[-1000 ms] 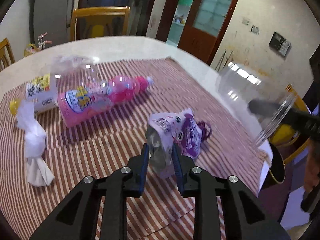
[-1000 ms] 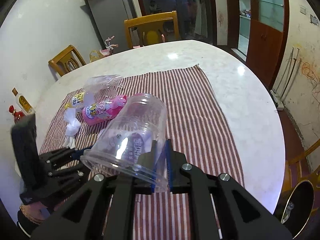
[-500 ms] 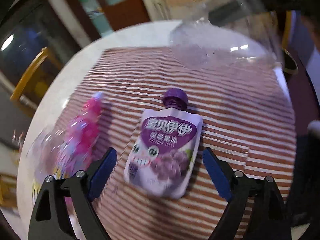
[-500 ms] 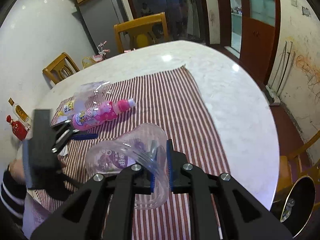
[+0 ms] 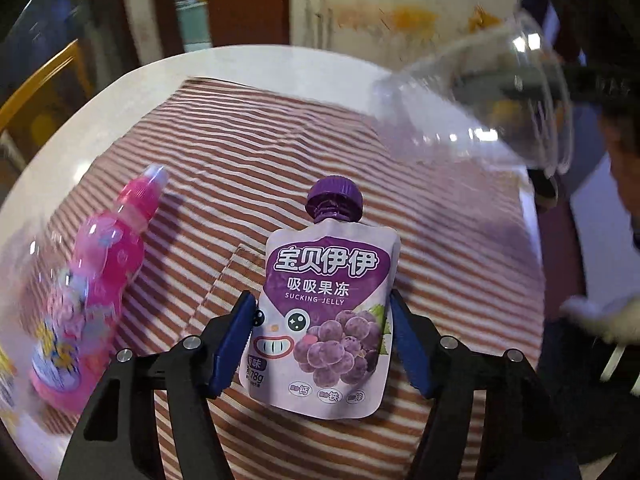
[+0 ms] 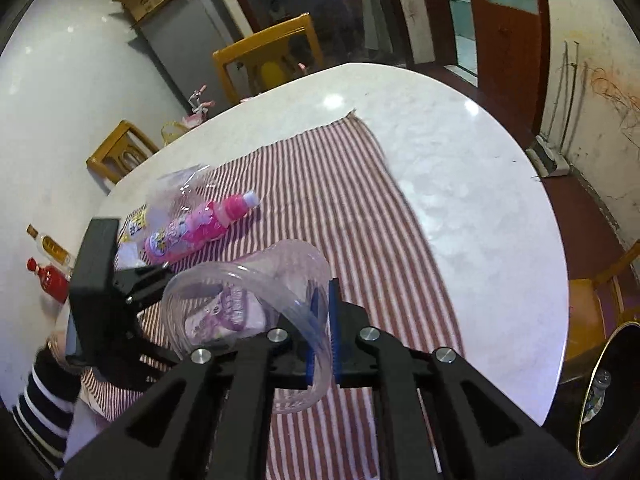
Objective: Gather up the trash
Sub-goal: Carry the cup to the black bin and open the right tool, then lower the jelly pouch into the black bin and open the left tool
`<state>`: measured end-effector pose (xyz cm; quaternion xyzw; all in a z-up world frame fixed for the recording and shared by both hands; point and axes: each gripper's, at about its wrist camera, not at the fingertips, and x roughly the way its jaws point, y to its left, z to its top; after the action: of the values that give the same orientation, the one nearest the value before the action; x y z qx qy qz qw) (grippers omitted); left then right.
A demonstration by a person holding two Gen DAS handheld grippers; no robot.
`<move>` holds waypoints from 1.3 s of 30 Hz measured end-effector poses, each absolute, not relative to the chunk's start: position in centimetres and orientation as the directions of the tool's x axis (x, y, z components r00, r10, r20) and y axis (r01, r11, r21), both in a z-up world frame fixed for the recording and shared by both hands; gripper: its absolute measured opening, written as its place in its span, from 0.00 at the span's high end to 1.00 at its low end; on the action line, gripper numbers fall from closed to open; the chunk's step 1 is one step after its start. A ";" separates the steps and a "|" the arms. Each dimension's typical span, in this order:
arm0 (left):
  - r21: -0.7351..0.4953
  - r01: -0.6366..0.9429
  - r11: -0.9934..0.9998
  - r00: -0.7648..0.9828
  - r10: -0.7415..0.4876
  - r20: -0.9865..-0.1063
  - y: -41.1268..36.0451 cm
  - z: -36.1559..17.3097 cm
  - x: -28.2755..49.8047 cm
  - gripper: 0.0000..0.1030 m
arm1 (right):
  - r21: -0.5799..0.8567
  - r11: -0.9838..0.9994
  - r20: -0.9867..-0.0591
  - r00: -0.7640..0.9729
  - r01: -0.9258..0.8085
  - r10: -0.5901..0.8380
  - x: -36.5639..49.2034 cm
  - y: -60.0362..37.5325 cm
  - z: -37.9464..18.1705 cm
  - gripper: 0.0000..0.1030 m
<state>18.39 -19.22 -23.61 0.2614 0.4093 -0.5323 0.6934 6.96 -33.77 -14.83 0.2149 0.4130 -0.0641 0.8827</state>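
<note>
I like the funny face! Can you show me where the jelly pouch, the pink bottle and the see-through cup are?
jelly pouch (image 5: 326, 320), left wrist view, middle of its printed front.
pink bottle (image 5: 108, 256), left wrist view, on its body, below the neck.
see-through cup (image 6: 248, 292), right wrist view, on its clear wall near the rim.

A round white marble tabletop (image 6: 472, 208) carries a red-and-white striped cloth (image 6: 340, 208) spread over its near half. On the cloth lie a pink drink bottle (image 5: 100, 280) on its side, a purple jelly pouch (image 5: 326, 320) flat with its cap away from the camera, and, beyond the bottle, what may be crumpled clear plastic (image 6: 180, 184), blurred.
</note>
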 end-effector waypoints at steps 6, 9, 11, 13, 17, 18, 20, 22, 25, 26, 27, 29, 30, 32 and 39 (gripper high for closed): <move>-0.143 0.906 0.399 0.149 -0.614 -0.775 -16.6 -21.9 17.6 0.37 | 0.320 0.872 -0.734 0.678 0.372 -0.020 5.0 -37.4 -13.4 0.93; -0.154 0.890 0.429 0.184 -0.647 -0.740 -15.4 -20.8 17.2 0.37 | 0.277 0.823 -0.741 0.656 0.496 -0.145 2.1 -42.0 -13.1 0.93; -0.161 0.882 0.443 0.205 -0.668 -0.716 -14.7 -19.8 16.9 0.37 | 0.246 0.773 -0.754 0.616 0.586 -0.227 -0.4 -45.1 -13.4 0.93; -0.161 0.878 0.450 0.220 -0.680 -0.700 -14.1 -19.0 15.7 0.37 | 0.185 0.688 -0.781 0.530 0.702 -0.331 -4.1 -49.0 -14.4 0.93; -0.175 0.873 0.456 0.237 -0.709 -0.665 -13.5 -17.9 15.0 0.37 | 0.105 0.499 -0.850 0.338 0.860 -0.404 -10.9 -54.9 -18.7 0.93; -0.182 0.873 0.453 0.233 -0.715 -0.660 -13.5 -17.7 14.9 0.37 | 0.085 0.444 -0.871 0.283 0.892 -0.402 -12.7 -56.3 -20.4 0.93; -0.180 0.880 0.440 0.227 -0.721 -0.655 -14.2 -17.1 14.5 0.37 | 0.073 0.355 -0.903 0.213 0.932 -0.374 -15.6 -58.4 -23.5 0.93; -0.168 0.892 0.419 0.218 -0.725 -0.653 -15.1 -16.6 14.0 0.37 | 0.064 0.304 -0.924 0.171 0.951 -0.343 -17.0 -59.5 -25.8 0.88; -0.161 0.906 0.391 0.203 -0.736 -0.645 -16.4 -15.8 13.5 0.37 | 0.002 0.271 -0.965 0.073 0.963 -0.252 -18.0 -61.0 -29.7 0.51; -0.158 0.913 0.377 0.195 -0.742 -0.641 -17.1 -15.6 13.3 0.37 | -0.023 0.259 -0.965 0.046 0.966 -0.260 -18.3 -61.2 -30.1 0.51; -0.155 0.921 0.358 0.184 -0.749 -0.636 -18.0 -15.3 12.9 0.37 | -0.030 0.256 -0.961 0.043 0.966 -0.274 -18.5 -61.4 -30.0 0.45; -0.151 0.936 0.319 0.158 -0.763 -0.627 -19.6 -14.7 12.0 0.37 | -0.014 0.240 -0.946 0.064 0.971 -0.317 -19.1 -61.5 -29.1 0.33; -0.150 0.942 0.300 0.145 -0.767 -0.625 -20.3 -14.5 11.6 0.37 | -0.003 0.230 -0.937 0.077 0.973 -0.340 -19.4 -61.5 -28.5 0.32; -0.141 0.960 0.241 0.104 -0.778 -0.620 -22.7 -14.0 10.3 0.37 | 0.017 0.213 -0.923 0.097 0.977 -0.372 -19.9 -61.6 -27.5 0.32; -0.136 0.989 -0.050 -0.122 -0.791 -0.600 -34.2 -13.3 2.8 0.37 | 0.156 0.097 -0.855 0.183 0.983 -0.486 -27.4 -62.5 -22.8 0.31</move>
<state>2.81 -34.22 -13.32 0.1865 0.2663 -0.7002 0.6356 -27.43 -62.53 -22.76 0.3844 0.3234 -0.5513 0.6661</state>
